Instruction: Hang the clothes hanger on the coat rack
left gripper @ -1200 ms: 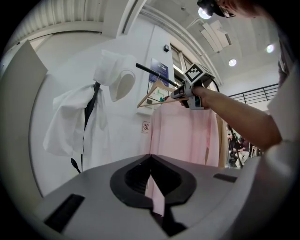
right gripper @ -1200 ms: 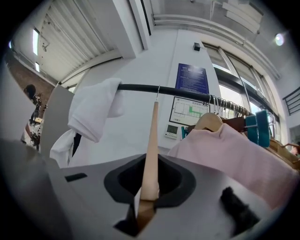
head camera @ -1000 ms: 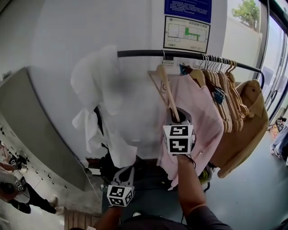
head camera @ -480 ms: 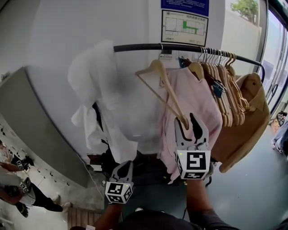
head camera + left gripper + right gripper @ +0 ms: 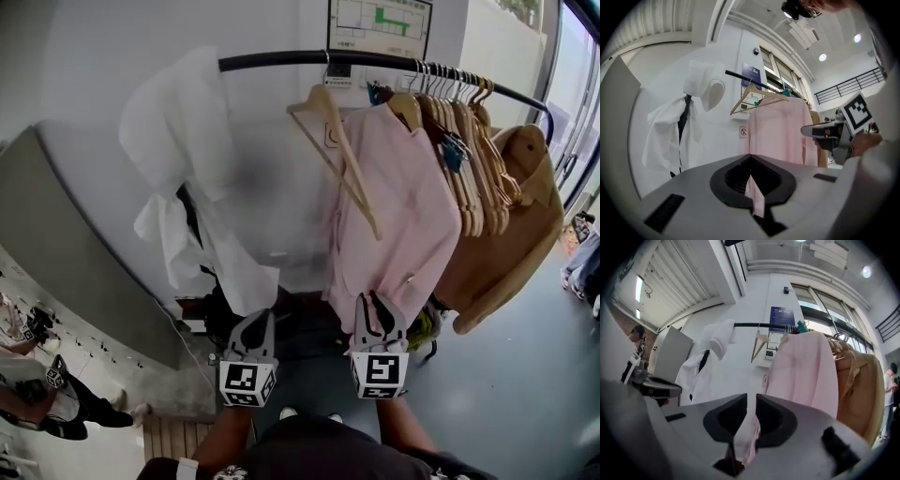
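An empty wooden hanger hangs by its hook on the black rail, just left of a pink shirt; it tilts, its lower arm lying across the shirt. My right gripper is well below it, by the shirt's hem, its jaws closing with a narrow gap and nothing between them. My left gripper is beside it at the same height, shut and empty. In the left gripper view the hanger hangs far ahead. The right gripper view shows the hanger on the rail.
A white garment hangs at the rail's left end. Several wooden hangers and a tan coat crowd the right end. A grey cabinet stands at left. A person stands far right by the windows.
My right gripper let go of the hanger's lower end and dropped down beside the left gripper. The hanger stays on the rail. The left gripper barely moved.
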Action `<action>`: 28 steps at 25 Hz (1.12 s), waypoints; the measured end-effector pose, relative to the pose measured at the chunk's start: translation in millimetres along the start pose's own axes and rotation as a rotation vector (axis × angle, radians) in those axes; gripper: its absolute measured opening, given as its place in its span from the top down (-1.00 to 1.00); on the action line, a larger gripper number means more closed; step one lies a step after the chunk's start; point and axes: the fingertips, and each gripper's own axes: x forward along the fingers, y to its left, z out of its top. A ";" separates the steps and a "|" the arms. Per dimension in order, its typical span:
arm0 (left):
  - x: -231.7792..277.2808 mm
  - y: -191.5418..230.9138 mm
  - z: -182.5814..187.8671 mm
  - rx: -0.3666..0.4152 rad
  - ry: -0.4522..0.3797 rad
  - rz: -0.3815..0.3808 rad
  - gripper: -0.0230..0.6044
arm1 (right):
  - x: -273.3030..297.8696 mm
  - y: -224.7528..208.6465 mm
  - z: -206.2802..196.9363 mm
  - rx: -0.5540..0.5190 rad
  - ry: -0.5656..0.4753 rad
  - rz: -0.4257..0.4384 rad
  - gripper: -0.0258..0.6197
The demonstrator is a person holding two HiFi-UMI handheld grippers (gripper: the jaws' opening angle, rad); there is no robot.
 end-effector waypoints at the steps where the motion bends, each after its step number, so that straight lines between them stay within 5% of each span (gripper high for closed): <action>1: 0.6 -2.4 0.0 -0.002 0.000 -0.005 0.90 | -3.3 4.1 -8.4 0.004 0.002 0.004 0.75; 4: -1.0 -10.5 -0.7 -0.002 0.001 -0.020 0.90 | -14.1 17.6 -23.4 0.021 0.004 0.032 0.87; 28: -13.8 -20.4 -2.3 -0.008 0.005 -0.018 0.90 | -19.5 27.0 -28.9 0.019 0.026 0.069 0.88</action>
